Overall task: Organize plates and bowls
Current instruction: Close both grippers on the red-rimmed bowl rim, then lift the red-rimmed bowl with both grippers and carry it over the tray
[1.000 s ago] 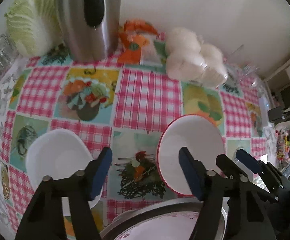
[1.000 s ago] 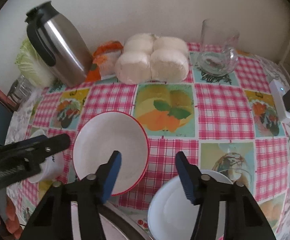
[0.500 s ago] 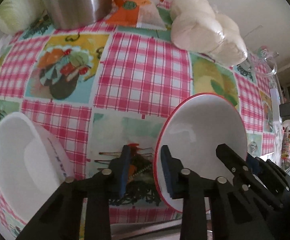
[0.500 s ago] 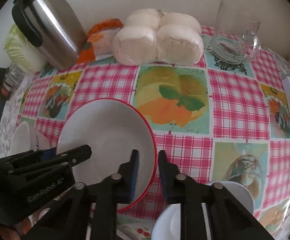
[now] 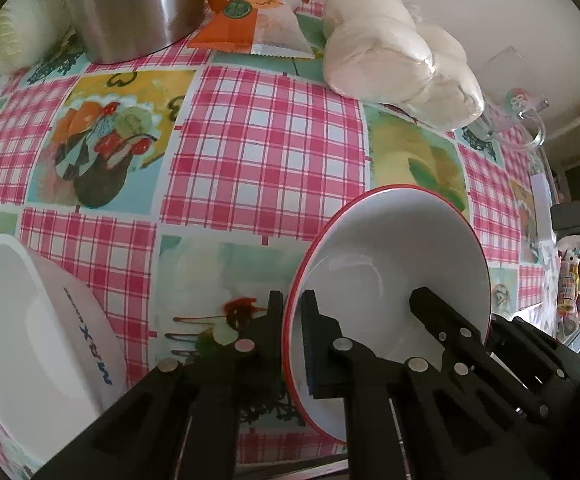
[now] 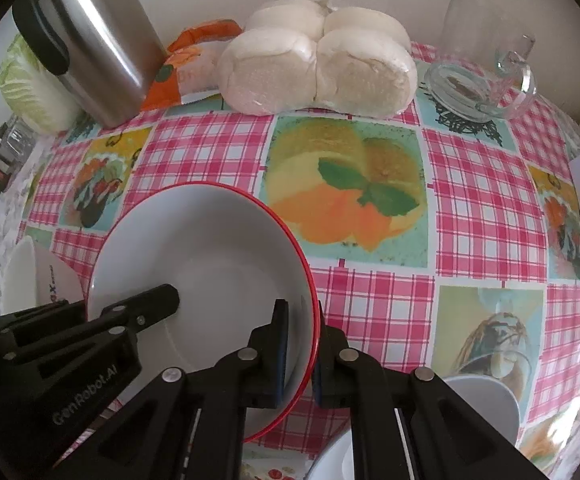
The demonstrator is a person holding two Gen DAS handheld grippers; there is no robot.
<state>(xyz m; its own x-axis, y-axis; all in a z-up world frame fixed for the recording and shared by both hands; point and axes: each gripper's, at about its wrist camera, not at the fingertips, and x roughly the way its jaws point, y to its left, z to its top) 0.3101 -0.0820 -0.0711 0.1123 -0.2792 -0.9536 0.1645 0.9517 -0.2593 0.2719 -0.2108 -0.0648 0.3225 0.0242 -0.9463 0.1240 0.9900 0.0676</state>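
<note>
Two-handed grasp of a red-rimmed bowl on a checked tablecloth. The left gripper is clamped on the bowl's left wall, one finger outside and one inside; the right gripper is clamped on the opposite, right wall in the same manner. Pinching the rim at two opposed points presumably shares the load and keeps the wide, shallow dish from tipping, which a single thin-wall pinch might allow. The bowl sits near the front middle of the table; whether its base has left the cloth cannot be told. A white bowl with blue lettering stands just to its left, and another white bowl lies at the near right, so these are the likely partners for stacking. Along the far edge stand a steel jug, an orange packet, a bag of white buns, a glass mug and a cabbage, all well apart from the working area and so unlikely to obstruct a lift.
</note>
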